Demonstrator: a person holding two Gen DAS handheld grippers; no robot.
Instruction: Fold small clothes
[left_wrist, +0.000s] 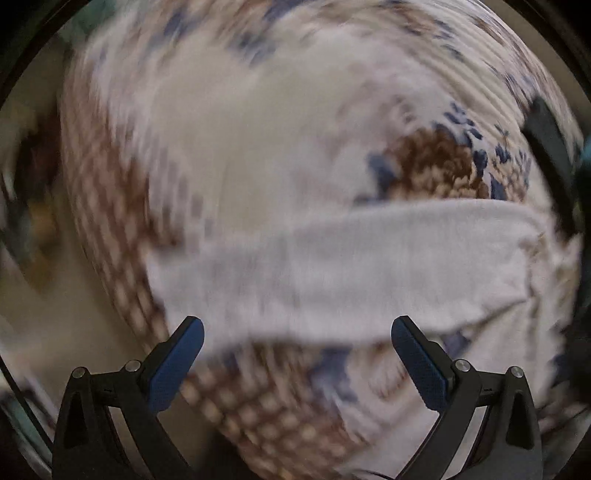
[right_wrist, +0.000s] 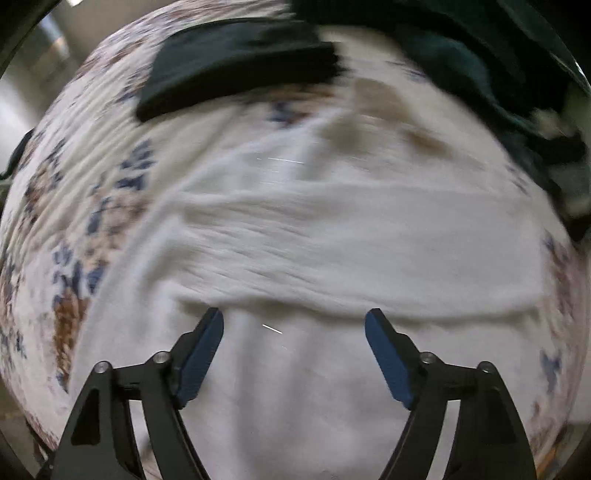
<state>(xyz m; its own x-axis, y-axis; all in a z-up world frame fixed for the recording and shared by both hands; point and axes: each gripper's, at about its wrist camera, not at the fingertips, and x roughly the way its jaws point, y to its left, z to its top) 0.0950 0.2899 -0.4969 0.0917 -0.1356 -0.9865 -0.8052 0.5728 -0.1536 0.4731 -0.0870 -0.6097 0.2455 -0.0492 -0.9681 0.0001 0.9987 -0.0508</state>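
A white knit garment (left_wrist: 351, 273) lies flat on a patterned cloth, folded into a long band; it also shows in the right wrist view (right_wrist: 351, 251), spread wide with a fold ridge across it. My left gripper (left_wrist: 297, 328) is open and empty, its blue-padded fingers just short of the garment's near edge. My right gripper (right_wrist: 294, 319) is open and empty above the white garment, near the fold ridge. Both views are blurred by motion.
The patterned cloth (left_wrist: 110, 192) with brown and blue motifs covers the surface. A folded black garment (right_wrist: 236, 62) lies at the far side. A dark teal pile of clothes (right_wrist: 480, 55) sits at the far right, and a dark item (left_wrist: 546, 147) at the right edge.
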